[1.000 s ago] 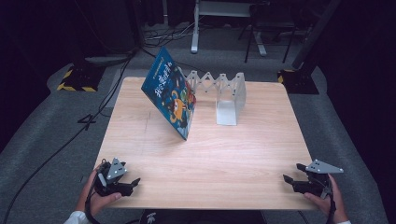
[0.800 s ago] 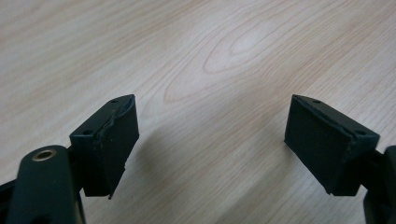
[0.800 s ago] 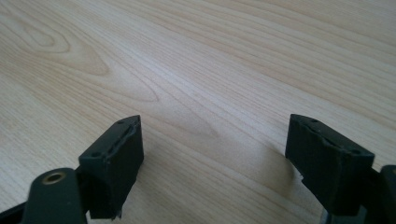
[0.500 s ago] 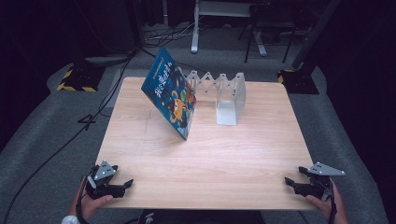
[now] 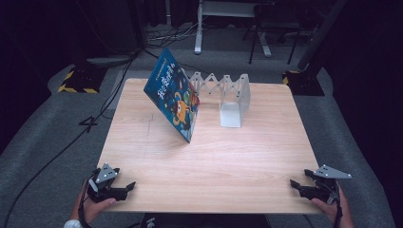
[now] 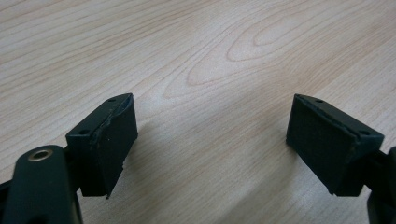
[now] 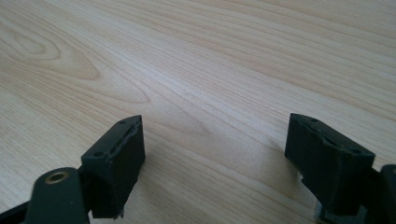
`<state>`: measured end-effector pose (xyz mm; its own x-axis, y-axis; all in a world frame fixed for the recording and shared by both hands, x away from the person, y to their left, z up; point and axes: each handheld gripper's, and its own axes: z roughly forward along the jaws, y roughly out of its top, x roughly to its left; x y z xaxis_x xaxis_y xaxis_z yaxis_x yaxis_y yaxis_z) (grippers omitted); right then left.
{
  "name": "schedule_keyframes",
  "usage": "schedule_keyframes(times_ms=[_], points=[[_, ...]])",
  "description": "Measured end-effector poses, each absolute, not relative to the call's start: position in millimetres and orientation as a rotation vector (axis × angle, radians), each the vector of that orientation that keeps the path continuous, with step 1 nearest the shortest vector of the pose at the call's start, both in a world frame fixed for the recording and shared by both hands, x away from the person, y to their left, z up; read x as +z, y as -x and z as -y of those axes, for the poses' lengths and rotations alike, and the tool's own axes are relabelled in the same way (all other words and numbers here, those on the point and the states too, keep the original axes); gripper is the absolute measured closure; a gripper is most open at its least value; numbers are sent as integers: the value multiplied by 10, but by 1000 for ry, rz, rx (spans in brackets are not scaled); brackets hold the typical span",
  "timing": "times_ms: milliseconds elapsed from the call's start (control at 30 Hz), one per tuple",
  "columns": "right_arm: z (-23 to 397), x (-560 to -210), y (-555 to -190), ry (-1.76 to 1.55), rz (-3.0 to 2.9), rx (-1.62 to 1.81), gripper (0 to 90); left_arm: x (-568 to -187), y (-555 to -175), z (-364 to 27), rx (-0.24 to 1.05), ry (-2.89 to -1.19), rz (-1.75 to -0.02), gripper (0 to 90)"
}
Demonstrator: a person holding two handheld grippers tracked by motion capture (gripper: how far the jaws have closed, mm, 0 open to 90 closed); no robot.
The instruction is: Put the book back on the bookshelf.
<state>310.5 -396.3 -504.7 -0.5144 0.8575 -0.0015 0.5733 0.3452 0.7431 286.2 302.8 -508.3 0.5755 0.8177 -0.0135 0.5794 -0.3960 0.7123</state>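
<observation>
A colourful blue picture book (image 5: 175,99) stands tilted, its back leaning on a white accordion book rack (image 5: 227,92) at the far middle of the wooden table (image 5: 209,156). My left gripper (image 5: 122,189) rests at the near left corner, held by a hand, jaws wide apart and empty. In the left gripper view the left gripper (image 6: 210,140) has only bare wood between its pads (image 6: 114,135). My right gripper (image 5: 298,186) sits at the near right corner, open too. Between the jaws of the right gripper (image 7: 212,158) lies plain tabletop.
Grey carpet surrounds the table. Cables (image 5: 90,124) run along the floor at the left. A yellow-and-black striped stand base (image 5: 78,80) sits at the far left, and a desk frame (image 5: 223,23) stands behind the table.
Both hands have drawn back toward the near edge of the table. The book and rack have not moved.
</observation>
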Motion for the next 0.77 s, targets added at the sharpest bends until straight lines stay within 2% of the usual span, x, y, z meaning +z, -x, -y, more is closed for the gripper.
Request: schedule_keyframes(times_ms=[767], points=[[3965, -5047, -3107, -1272, -2206, 981, 200, -5077, -2869, -3038, 452, -2121, -1125, 169]])
